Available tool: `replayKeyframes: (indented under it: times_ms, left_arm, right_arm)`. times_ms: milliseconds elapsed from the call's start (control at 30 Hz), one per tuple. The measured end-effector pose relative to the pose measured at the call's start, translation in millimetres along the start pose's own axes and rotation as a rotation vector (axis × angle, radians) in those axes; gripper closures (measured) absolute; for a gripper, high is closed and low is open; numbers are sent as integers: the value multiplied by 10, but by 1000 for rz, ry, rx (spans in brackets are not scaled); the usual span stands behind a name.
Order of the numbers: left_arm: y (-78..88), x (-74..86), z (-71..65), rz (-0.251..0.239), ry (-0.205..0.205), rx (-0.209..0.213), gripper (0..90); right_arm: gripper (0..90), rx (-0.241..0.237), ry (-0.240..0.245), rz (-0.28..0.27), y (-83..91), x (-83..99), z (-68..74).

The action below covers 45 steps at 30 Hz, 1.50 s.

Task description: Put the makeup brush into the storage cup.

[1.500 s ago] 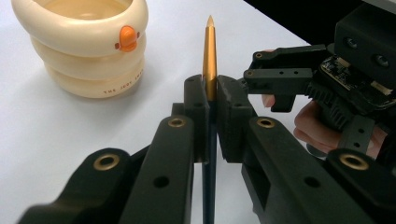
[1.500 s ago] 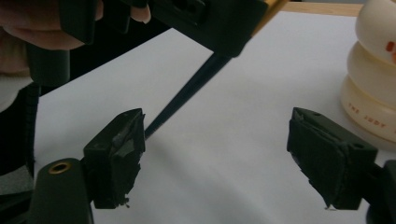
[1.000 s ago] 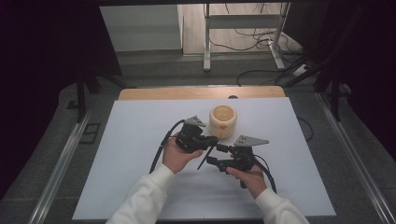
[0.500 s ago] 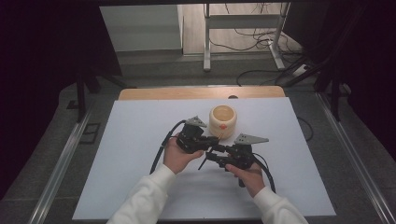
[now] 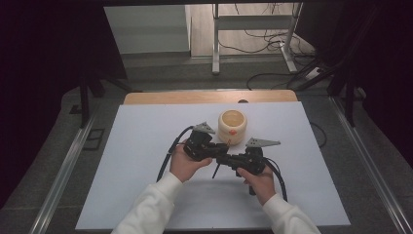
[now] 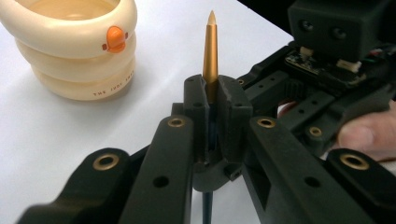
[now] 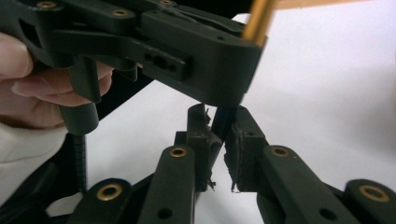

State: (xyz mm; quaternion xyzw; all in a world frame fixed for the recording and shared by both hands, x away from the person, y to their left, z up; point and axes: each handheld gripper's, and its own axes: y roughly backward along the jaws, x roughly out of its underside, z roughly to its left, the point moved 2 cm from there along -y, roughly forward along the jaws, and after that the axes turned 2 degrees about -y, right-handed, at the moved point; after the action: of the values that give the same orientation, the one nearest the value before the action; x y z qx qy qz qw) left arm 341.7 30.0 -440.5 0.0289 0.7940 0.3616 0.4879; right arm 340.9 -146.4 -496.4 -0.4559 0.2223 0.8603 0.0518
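Note:
A pen with a gold pointed upper part (image 6: 210, 46) and a dark barrel (image 7: 222, 122) stands upright between my two grippers over the white table (image 5: 146, 146). My left gripper (image 6: 217, 95) is shut on it just below the gold part. My right gripper (image 7: 219, 128) has just been closing, and its pads now press on the dark barrel right beneath the left gripper's jaws. In the high view the left gripper (image 5: 222, 148) and the right gripper (image 5: 229, 159) meet nose to nose, and the pen's dark end (image 5: 215, 171) pokes out below.
A cream ringed cup (image 5: 232, 126) with a small orange duck bill (image 6: 115, 38) stands just beyond the grippers, a little to their left in the left gripper view. A wooden strip (image 5: 209, 96) runs along the table's far edge. Cables lie on the floor behind.

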Motion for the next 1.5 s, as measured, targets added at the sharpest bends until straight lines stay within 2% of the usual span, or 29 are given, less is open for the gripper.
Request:
replayKeyframes:
  times_ms: [100,233,333,467,600,633,733,933,1000,1100,1300,1500]
  left_arm:
    - [-3,1,-8,-10,3,0,833]
    - [12,3,-8,-12,-14,-1,824]
    - [21,5,-13,-19,-17,6,784]
    - [51,8,-16,-39,-20,-5,607]
    - [101,28,-29,-47,-30,-71,369]
    - [127,43,-28,-51,-33,-86,349]
    - [190,93,-19,-62,-23,-90,286]
    - [313,232,13,-86,-8,-105,237]
    - [366,287,26,-110,0,-111,231]
    - [443,356,45,-127,-11,-131,220]
    - [519,488,92,-132,-10,-145,202]
    - [557,669,190,-140,24,-179,196]
  right_arm:
    - [825,6,-12,4,10,-2,-7]
    - [835,10,-18,1,19,-4,-9]
    - [837,12,-14,-3,26,-7,-3]
    - [838,16,-17,-4,36,-10,-9]
    - [838,18,-13,-4,40,-10,-10]
    - [839,18,-12,-3,40,-10,-10]
    - [839,17,-12,0,45,-10,-5]
    - [840,20,-8,3,59,-9,0]
    - [840,19,-6,0,64,-12,0]
    - [840,18,0,-6,72,-15,-2]
    - [840,16,4,-8,82,-18,0]
    - [840,18,8,-11,93,-19,4]
